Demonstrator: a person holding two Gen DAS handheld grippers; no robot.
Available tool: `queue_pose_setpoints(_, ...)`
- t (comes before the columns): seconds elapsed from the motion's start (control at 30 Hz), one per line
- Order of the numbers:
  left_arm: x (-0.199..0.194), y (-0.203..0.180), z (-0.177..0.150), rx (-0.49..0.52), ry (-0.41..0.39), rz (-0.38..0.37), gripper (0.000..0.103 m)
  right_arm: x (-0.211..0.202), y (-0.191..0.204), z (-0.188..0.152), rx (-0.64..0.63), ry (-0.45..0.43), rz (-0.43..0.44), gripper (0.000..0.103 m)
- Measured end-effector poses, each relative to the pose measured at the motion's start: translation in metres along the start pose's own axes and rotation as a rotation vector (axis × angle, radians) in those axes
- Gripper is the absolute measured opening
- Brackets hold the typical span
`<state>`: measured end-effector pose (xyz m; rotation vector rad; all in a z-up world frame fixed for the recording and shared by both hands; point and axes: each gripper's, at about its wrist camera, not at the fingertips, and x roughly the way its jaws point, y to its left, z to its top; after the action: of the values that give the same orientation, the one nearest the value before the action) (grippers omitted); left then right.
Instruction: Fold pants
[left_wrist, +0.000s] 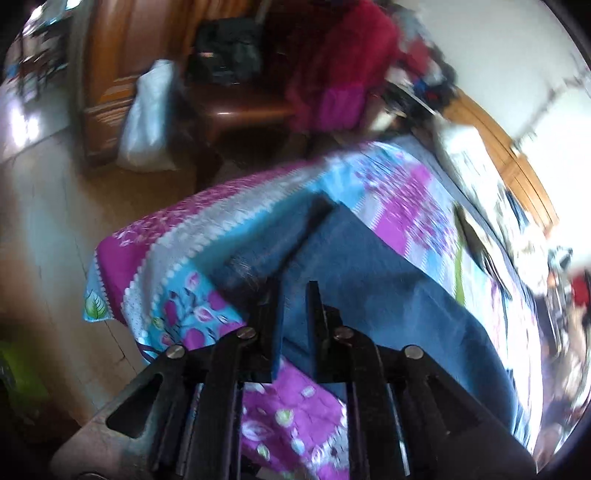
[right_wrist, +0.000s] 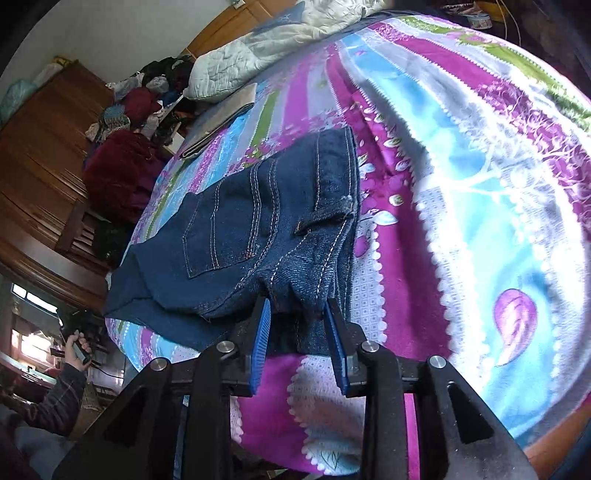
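Underneath, jeans lie on a floral bedsheet, wooden wardrobe behind

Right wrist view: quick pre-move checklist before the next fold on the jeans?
1. Right claw around the dark blue denim jeans at the waistband corner: ok.
2. Right claw fully clamped: cannot tell, jaws look apart.
3. Left claw holding denim: not ok, jaws open over the fabric.
4. Jeans lie on the purple and blue floral bedsheet: ok.
5. Grey flat folded item clear of jeans: ok.
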<state>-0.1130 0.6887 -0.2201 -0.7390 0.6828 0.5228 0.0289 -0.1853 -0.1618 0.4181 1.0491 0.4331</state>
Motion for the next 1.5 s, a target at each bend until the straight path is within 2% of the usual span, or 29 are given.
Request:
queue_pose_setpoints(0.07,-0.008,0.001,-0.004,0.017,-0.003,-0.006,0.042,-0.013,0.013,0.001,-0.046,-0.005,-0.044,0.037)
queue_pose_setpoints(0.13,-0.019,0.006,-0.008,0.014,-0.007,-0.017,0.048,-0.019,0.031,0.003,-0.092,0.003,-0.059,0.037)
queue_pose_setpoints(0.2,-0.026,0.011,-0.013,0.018,0.007,-0.057,0.048,-0.017,0.057,0.008,-0.153,0.013,-0.071,0.037)
queue_pose_setpoints(0.23,-0.027,0.011,-0.015,0.019,0.015,-0.072,0.048,-0.01,0.076,0.011,-0.192,0.021,-0.058,0.042)
queue_pose_setpoints(0.27,-0.027,0.011,-0.018,0.019,0.024,-0.095,0.048,0.001,0.096,0.013,-0.235,0.038,-0.038,0.049)
queue_pose_setpoints(0.37,-0.018,0.014,-0.026,0.013,0.079,-0.155,0.048,0.043,0.156,0.019,-0.345,0.094,0.016,0.052)
queue_pose_setpoints(0.5,0.005,0.029,-0.034,-0.015,0.123,-0.156,0.046,0.095,0.22,0.02,-0.426,0.167,0.103,0.052)
queue_pose_setpoints(0.63,0.013,0.032,-0.037,-0.029,0.109,-0.167,0.044,0.123,0.26,0.014,-0.46,0.205,0.152,0.052)
queue_pose_setpoints(0.77,0.02,0.031,-0.035,-0.021,0.097,-0.132,0.043,0.13,0.271,0.004,-0.464,0.221,0.155,0.052)
queue_pose_setpoints(0.9,0.03,0.026,-0.034,-0.004,0.113,-0.122,0.043,0.125,0.259,-0.003,-0.438,0.223,0.142,0.052)
queue_pose_setpoints(1.07,0.033,0.028,-0.03,-0.042,0.088,-0.107,0.043,0.126,0.25,0.0,-0.415,0.218,0.131,0.052)
queue_pose_setpoints(1.2,0.041,0.025,-0.027,-0.045,0.089,-0.066,0.04,0.128,0.249,0.003,-0.407,0.211,0.135,0.052)
queue_pose_setpoints(1.23,0.041,0.026,-0.026,-0.053,0.08,-0.054,0.036,0.128,0.25,0.003,-0.409,0.207,0.135,0.052)
queue_pose_setpoints(1.27,0.039,0.027,-0.026,-0.058,0.067,-0.04,0.02,0.127,0.251,0.002,-0.413,0.202,0.131,0.052)
queue_pose_setpoints(1.3,0.04,0.027,-0.023,-0.062,0.057,-0.036,0.01,0.127,0.252,0.001,-0.419,0.196,0.117,0.052)
queue_pose_setpoints(1.5,0.024,0.011,0.011,-0.042,-0.007,-0.138,0.01,0.119,0.24,-0.003,-0.466,0.162,-0.035,0.052)
